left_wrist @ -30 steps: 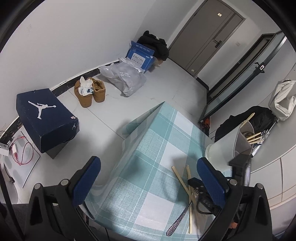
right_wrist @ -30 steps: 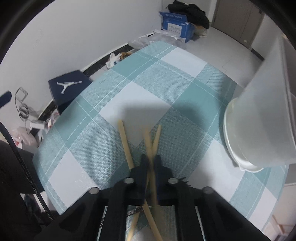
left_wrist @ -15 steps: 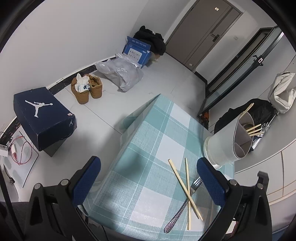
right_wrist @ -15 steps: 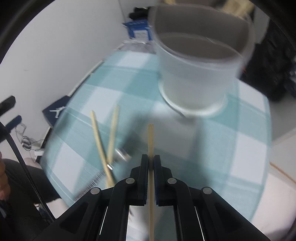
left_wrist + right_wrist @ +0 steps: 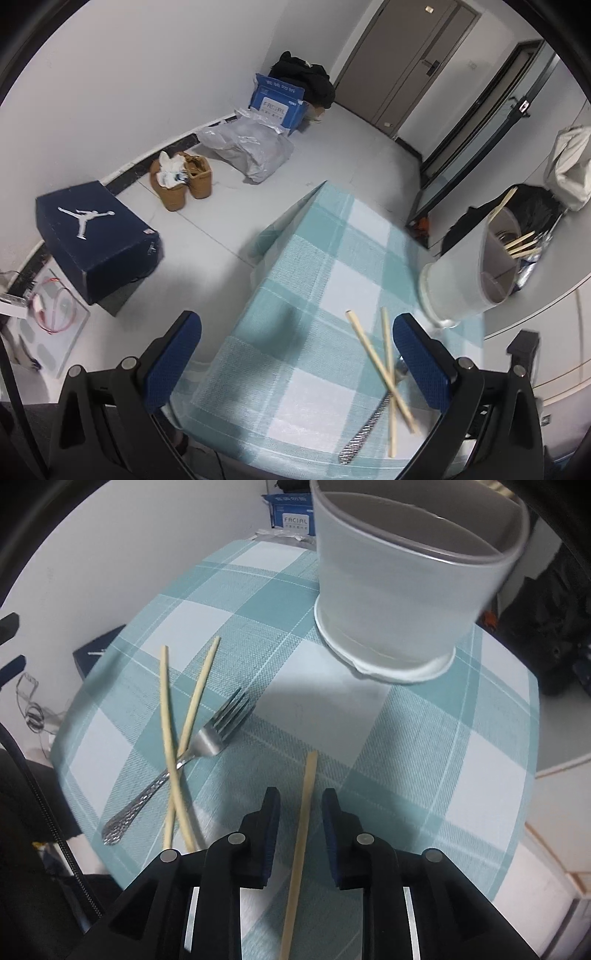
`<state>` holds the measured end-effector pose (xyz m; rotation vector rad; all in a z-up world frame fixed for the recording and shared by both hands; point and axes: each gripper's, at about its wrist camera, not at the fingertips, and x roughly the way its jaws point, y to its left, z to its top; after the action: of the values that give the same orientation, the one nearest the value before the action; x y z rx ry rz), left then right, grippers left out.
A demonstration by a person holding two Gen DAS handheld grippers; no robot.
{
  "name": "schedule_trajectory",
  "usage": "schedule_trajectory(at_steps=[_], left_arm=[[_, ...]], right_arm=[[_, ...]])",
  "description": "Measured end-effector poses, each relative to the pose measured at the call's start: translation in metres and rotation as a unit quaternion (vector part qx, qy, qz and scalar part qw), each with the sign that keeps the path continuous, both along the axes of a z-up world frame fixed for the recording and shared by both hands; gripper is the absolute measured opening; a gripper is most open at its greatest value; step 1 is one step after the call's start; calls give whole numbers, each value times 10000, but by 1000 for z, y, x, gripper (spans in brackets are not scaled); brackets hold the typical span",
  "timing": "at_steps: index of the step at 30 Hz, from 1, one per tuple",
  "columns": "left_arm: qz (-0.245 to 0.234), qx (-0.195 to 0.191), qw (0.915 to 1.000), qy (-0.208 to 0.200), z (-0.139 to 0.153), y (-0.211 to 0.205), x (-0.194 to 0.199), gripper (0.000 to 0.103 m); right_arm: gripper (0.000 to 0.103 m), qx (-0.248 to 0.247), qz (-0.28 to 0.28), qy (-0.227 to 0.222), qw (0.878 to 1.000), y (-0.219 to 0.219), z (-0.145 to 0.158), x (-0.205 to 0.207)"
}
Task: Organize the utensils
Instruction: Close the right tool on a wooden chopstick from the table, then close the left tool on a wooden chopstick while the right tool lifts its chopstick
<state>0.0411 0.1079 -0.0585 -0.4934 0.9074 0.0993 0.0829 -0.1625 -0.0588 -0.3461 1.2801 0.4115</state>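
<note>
A white utensil holder [image 5: 413, 583] stands on the teal checked tablecloth [image 5: 424, 738]; in the left wrist view [image 5: 469, 273] it holds several chopsticks. Two crossed chopsticks [image 5: 173, 731] and a steel fork [image 5: 177, 760] lie on the cloth at left; they also show in the left wrist view [image 5: 384, 373]. My right gripper [image 5: 300, 805] is open, with one chopstick [image 5: 301, 834] lying loose between its fingers, touching neither pad. My left gripper [image 5: 295, 358] is open and empty, above the table's near left edge.
On the floor to the left are a dark blue shoebox [image 5: 96, 236], brown boots [image 5: 181, 181], a plastic bag [image 5: 247, 147] and a blue carton [image 5: 277, 103]. A black bag [image 5: 517, 214] lies behind the holder. A door [image 5: 410, 59] is at the back.
My right gripper lifted one chopstick off the pile toward the holder, then opened; the chopstick now sits loose between the fingers. The left gripper's view shifted slightly.
</note>
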Motion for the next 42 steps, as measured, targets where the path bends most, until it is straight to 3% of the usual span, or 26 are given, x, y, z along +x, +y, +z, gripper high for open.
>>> schedule_trajectory(at_steps=[3,5,12,16,21,28,33,42], left_arm=[[-26,177,9998,37,-4,-4,0,102],[-59,228,9997,102,-8,-7,2,102],[-245,154,9985,456,-30,-23,13,102],[-406,120,9961,776,-44,-33,20,102],[-476,58,9951,863,-45,-43,27,102],[-655,389,9908,1115,-48,-61,43,102],[-610,354,9871,1440,-51,-63,53,102],[-382,695,9780,1928,-56,-74,74,99]], right_arm=[[20,-79,-11,-41,10000,3,-1,4],[6,-8,-87,-26,10000,3,-2,6],[5,808,-543,27,9952,-15,4,17],[5,1725,-1148,-43,9783,-43,21,26],[5,2565,-1690,-168,9515,-71,39,36],[5,3018,-1864,-499,9336,-89,61,42],[5,3293,-2057,-501,9202,-106,66,37],[5,3462,-2039,-673,9133,-121,82,26]])
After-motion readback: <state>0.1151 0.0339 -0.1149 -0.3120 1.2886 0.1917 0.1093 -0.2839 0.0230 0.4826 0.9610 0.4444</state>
